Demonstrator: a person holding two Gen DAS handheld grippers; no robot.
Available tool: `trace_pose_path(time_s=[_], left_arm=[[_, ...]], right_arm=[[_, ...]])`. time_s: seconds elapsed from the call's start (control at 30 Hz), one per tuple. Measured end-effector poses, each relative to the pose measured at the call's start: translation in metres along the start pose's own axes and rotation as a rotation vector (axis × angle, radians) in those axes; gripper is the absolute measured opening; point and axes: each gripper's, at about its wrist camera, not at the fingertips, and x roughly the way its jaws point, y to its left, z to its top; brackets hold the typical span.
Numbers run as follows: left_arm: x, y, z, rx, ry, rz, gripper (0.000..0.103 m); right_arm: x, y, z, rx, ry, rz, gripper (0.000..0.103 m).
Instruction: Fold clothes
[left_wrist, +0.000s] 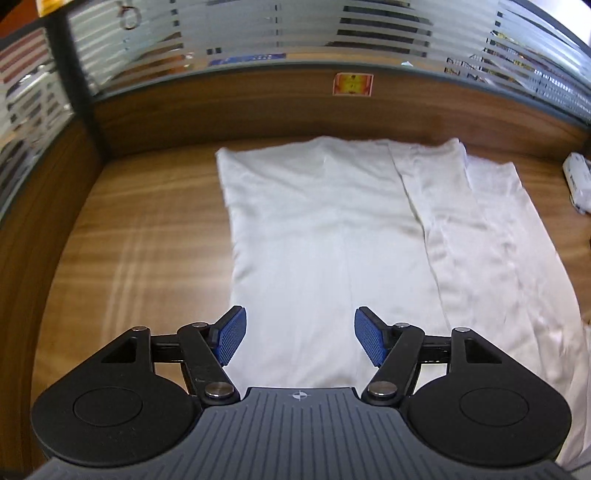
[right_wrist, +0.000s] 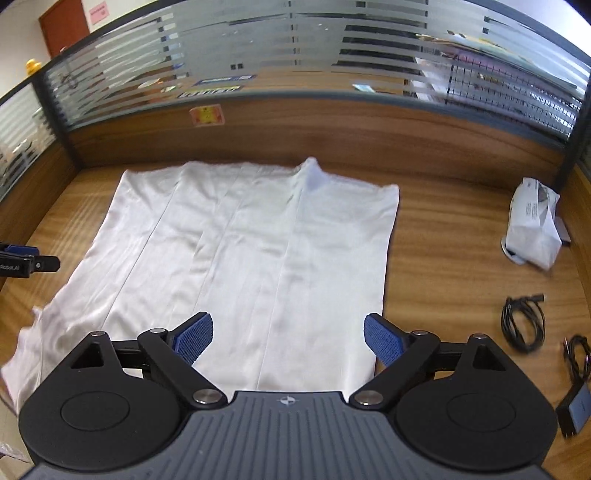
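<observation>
A white garment (left_wrist: 325, 236) lies flat on the wooden desk (left_wrist: 140, 236), its long sides laid inward in overlapping panels. My left gripper (left_wrist: 300, 338) hangs open above its near left part, with nothing between the blue pads (left_wrist: 231, 334). In the right wrist view the same white garment (right_wrist: 258, 243) spreads across the desk, with folds running lengthwise. My right gripper (right_wrist: 287, 341) hovers open and wide over the garment's near right edge, and its pads (right_wrist: 382, 341) hold nothing. The left gripper (right_wrist: 22, 258) shows at the left border of that view.
A wood panel with striped glass above (right_wrist: 295, 122) walls in the desk at the back and sides. A white plastic bag (right_wrist: 533, 227) sits at the right. Black coiled cables (right_wrist: 522, 321) and a dark adapter (right_wrist: 576, 406) lie near the right front. An orange sticker (left_wrist: 352, 84) is on the back panel.
</observation>
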Motion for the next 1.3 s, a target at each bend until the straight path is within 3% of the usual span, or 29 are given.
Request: trace_pose_path(time_s=[0.23,0.4,0.57,0.9,1.3], left_arm=[[-0.042,0.011,-0.068,-0.022,0.006,0.009,0.069],[-0.064,0.017,-0.11,0.025,0.004,0.036,0.069],[-0.078,0.037,-0.137,-0.035,0.02,0.027,0.069],[-0.083,0.058,-0.167,-0.066,0.046,0.076,0.069],[-0.079,0.063,-0.16,-0.073,0.055,0.093,0.069]], right_arm=[[-0.021,0.002,-0.046,-0.017,0.014,0.02,0.093],[-0.037,0.014,-0.075,-0.032,0.01,-0.01,0.093],[-0.055,0.032,-0.099,-0.039,-0.006,-0.058,0.093],[-0.069,0.058,-0.136,0.035,0.013,-0.073,0.093],[-0.069,0.059,-0.133,0.053,0.008,-0.063,0.093]])
